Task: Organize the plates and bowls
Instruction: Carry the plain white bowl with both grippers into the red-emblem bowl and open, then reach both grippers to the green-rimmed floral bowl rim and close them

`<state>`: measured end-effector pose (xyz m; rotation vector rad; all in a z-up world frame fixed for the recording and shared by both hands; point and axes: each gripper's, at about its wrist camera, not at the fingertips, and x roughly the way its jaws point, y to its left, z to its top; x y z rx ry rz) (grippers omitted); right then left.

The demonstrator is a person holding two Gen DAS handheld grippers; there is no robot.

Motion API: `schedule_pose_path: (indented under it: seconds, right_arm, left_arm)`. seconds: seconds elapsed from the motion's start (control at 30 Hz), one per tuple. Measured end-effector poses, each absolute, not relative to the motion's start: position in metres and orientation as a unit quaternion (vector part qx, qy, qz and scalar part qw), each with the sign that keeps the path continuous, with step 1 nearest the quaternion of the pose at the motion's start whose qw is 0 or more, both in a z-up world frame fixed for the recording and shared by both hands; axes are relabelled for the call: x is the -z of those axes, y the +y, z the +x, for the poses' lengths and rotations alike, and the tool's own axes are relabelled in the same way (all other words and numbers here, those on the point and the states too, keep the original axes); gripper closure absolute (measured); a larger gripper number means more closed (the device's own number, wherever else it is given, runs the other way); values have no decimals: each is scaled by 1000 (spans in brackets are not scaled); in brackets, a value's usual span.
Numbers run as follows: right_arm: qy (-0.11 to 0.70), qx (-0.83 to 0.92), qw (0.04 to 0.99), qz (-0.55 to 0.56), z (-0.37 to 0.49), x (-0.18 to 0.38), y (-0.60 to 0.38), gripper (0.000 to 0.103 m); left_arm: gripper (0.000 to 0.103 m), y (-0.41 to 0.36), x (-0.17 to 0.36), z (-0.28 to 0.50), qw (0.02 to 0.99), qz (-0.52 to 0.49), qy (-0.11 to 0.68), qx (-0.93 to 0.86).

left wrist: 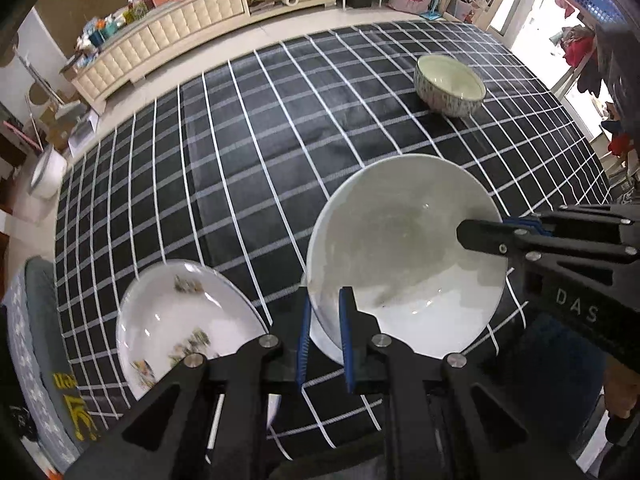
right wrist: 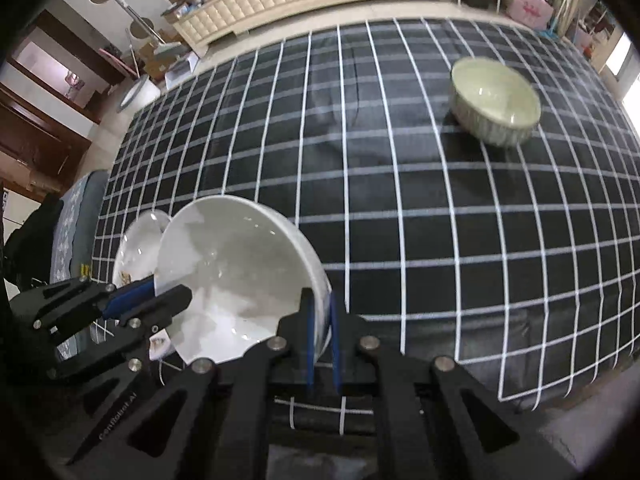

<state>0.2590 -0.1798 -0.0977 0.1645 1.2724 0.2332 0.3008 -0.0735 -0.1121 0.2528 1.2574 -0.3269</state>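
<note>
Left claw: we see our left gripper (left wrist: 325, 336) clenched on the near-left rim of a plain white bowl (left wrist: 404, 256), one blue pad inside the rim, one outside.
Right claw: our right gripper (right wrist: 322, 336) pinches the opposite rim of the same bowl (right wrist: 236, 280) between its blue pads; in the left wrist view its fingers (left wrist: 484, 236) reach in over the bowl from the right.
White bowl: gripped at both sides over the near part of the table, tilted, its inside bare and glossy. We cannot tell whether it touches the cloth.
Patterned plate: a white plate with small painted motifs (left wrist: 176, 320) sits just left of the bowl near the table's front edge; the right wrist view shows only a sliver of it (right wrist: 138, 248) behind the bowl.
Patterned bowl: a deeper bowl with a speckled outer wall and pale inside (left wrist: 450, 86) stands well apart at the far right of the table.
Table: covered by a black cloth with a white grid (left wrist: 248, 168).
Background: a cream tufted cabinet (left wrist: 168, 36) along the wall, cluttered on top.
</note>
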Motion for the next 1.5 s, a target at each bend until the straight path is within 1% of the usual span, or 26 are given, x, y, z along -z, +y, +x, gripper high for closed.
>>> schedule_pose_path:
  seconds: [0.23,0.6,0.77,0.8,0.87,1.0,1.07,1.17,1.2,1.27,1.33,1.4,1.43,1.5]
  right_arm:
    - [619,-117,771,92,257,126,-173,93]
    - [619,-112,774,78,261,133,-164,93]
    - [623,-107,770,89,262,134,-167,92]
    - [624,-106,769,92,263,134,-167,92]
    - [626,-103,767,94,262,134,-168,92]
    - [630,-96,764,101,259,132,-168,89]
    - [630,-91,764,100,257,131,-167,89]
    - [632,-90,765,85,256,129,-163,88]
    - [633,-88,765,82,255,128,-163,85]
    - [628,-85,770,78,256,125,-165,76]
    - [616,-76,781,68,254,119,-167,55]
    - [609,-70,788,59,253,114,-169,46]
    - [606,-72,790,56,252,112,-170,43]
    - [605,-74,791,53,252,108,-172,42]
  left_arm:
    - [91,-69,144,297,773,116,608,141]
    - [91,-72,161,297,768,145,609,135]
    - [91,-68,161,299,768,129,612,138]
    - [90,-67,161,299,768,126,612,138]
    - [84,-66,161,297,767,122,614,143]
    - [82,-66,159,291,769,131,609,147]
    - [73,-65,155,289,772,132,604,147]
    - [72,-60,149,289,777,122,600,146]
    - [72,-59,148,288,778,121,599,146]
    - [72,-56,144,288,781,120,596,145]
    - [72,-55,143,288,782,118,595,143]
    - [72,-53,140,288,783,113,595,142]
    - [72,-53,139,288,784,112,594,142]
    - [72,-55,135,288,786,112,592,143]
